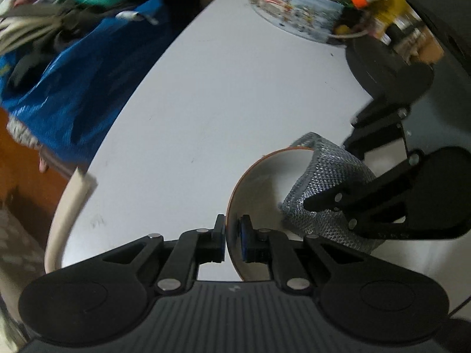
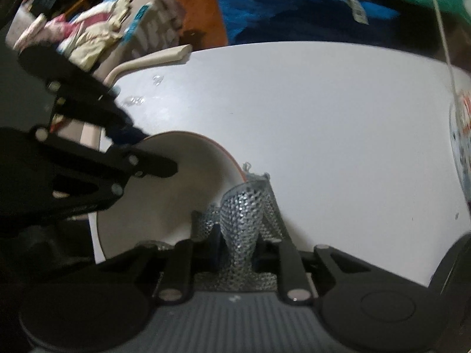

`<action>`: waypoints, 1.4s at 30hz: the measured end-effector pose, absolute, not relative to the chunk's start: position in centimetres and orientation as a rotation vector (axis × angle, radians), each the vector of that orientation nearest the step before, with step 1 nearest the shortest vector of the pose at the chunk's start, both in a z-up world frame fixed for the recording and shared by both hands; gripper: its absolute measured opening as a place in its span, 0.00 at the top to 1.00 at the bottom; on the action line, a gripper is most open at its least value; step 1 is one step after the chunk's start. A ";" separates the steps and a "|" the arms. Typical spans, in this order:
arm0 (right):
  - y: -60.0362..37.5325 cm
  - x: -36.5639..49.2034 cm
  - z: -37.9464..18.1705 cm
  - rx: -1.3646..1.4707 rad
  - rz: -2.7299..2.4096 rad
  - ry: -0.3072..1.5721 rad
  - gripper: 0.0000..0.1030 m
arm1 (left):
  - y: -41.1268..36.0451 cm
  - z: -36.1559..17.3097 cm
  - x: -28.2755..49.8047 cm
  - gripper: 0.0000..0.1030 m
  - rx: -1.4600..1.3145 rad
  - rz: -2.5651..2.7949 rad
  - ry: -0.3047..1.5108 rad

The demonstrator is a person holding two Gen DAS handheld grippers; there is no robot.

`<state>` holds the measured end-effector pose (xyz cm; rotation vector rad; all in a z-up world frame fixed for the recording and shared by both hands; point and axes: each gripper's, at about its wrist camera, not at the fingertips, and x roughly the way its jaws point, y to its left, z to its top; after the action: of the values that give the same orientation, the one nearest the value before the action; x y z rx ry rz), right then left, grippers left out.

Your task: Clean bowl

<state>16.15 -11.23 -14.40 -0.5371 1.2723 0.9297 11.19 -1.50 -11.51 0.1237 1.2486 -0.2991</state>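
the left gripper (image 1: 232,235) pinches the bowl (image 1: 265,182) rim, and the right gripper (image 2: 235,244) holds the scrubber (image 2: 244,214) just inside it.

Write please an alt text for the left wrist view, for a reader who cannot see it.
The left gripper pinches the rim of a tilted white bowl, while the right gripper presses a silver mesh scrubber into it. Both are above a white table with clutter at its edges.
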 end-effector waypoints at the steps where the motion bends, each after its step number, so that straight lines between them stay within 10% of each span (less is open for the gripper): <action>1: -11.0 16.2 -14.4 -0.571 0.956 1.263 0.79 | -1.7 -11.4 11.2 0.92 0.169 -0.335 1.245; 29: -19.3 13.4 -12.2 0.115 0.670 1.221 0.85 | 5.1 -13.6 8.8 0.94 -0.530 -0.056 1.300; 42: -23.5 12.3 -9.3 0.201 0.667 1.146 0.90 | 0.2 -8.5 6.6 0.92 0.093 -0.262 1.085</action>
<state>12.32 -23.51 -9.33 0.2012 1.1460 0.6668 6.55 0.23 -8.52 0.0926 1.0848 -0.2623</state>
